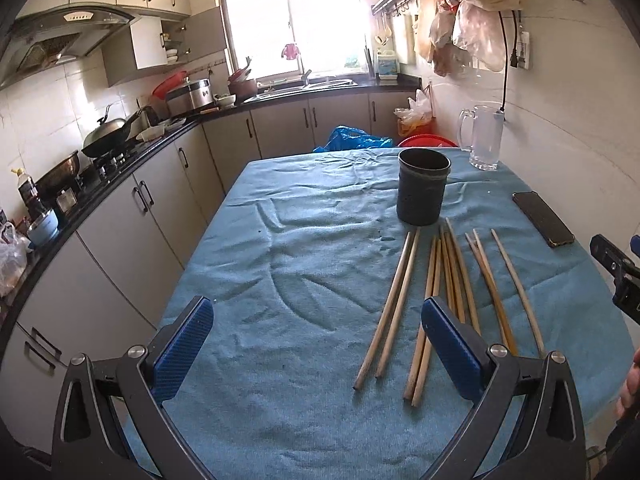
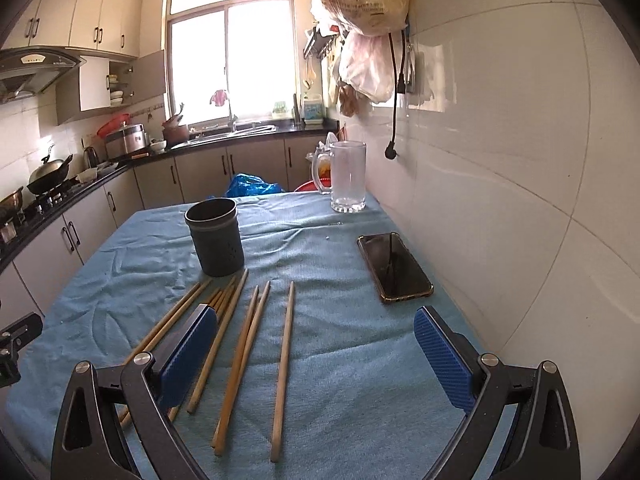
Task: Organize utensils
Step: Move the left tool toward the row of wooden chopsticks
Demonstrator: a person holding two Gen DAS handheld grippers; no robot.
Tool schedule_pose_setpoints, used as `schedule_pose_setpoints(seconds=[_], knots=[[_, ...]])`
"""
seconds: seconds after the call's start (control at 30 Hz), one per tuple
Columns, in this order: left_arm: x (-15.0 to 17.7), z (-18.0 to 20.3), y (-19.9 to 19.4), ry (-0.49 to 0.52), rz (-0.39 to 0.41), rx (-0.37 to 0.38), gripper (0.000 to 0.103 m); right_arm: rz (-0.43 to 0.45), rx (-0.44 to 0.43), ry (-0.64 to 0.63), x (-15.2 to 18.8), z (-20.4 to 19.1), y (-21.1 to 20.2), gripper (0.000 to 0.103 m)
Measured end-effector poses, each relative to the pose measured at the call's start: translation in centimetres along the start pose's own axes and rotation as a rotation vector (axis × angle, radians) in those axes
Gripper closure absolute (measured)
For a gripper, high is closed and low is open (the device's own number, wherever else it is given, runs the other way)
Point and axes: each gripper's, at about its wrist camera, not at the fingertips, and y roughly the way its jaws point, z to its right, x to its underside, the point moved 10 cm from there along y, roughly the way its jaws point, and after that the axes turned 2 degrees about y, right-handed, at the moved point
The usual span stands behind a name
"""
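Several wooden chopsticks (image 1: 448, 292) lie side by side on the blue cloth (image 1: 288, 264), pointing toward a dark round holder (image 1: 422, 186) that stands upright just beyond them. The chopsticks (image 2: 244, 344) and the holder (image 2: 216, 236) also show in the right wrist view. My left gripper (image 1: 316, 340) is open and empty, above the cloth at the near ends of the left chopsticks. My right gripper (image 2: 316, 356) is open and empty, above the single rightmost chopstick (image 2: 284, 364). The right gripper's body shows at the left wrist view's right edge (image 1: 616, 268).
A black phone (image 2: 394, 266) lies on the cloth near the white tiled wall (image 2: 500, 200). A glass mug (image 2: 348, 176) stands at the table's far right corner. Kitchen counters with cookware (image 1: 108, 136) run along the left. Bags (image 2: 364, 4) hang on the wall.
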Motion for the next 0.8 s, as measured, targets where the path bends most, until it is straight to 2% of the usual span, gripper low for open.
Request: schedule_pose_setpoints(seconds=[0.13,0.3,0.43,0.53,0.67,0.8], knots=[[-0.2,0.2,-0.5,0.010,0.031,-0.009,0.000,0.020,0.004,-0.002,-0.2,0.0,-0.6,0.002],[-1.0,0.2,-2.1,-0.012,0.119,0.016,0.000,0.056,0.011,-0.009,-0.6,-0.2,-1.2,0.002],[-1.6,0.2,-2.8,-0.017,0.162,0.007,0.000,0.061,0.010,-0.019,-0.6,-0.5,-1.3,0.002],[-1.5,0.3,-2.5,-0.007,0.144,-0.003,0.000,0.052,0.008,-0.020,-0.3,-0.6,-1.0,0.002],[-0.8,0.4,-1.7,-0.003,0.078,-0.018,0.000,0.035,0.011,-0.020,0.2,-0.7,-0.6,0.002],[0.3,0.7,-0.8,-0.018,-0.008,0.019,0.000,0.008,0.007,-0.004,0.7,-0.4,-0.1,0.002]])
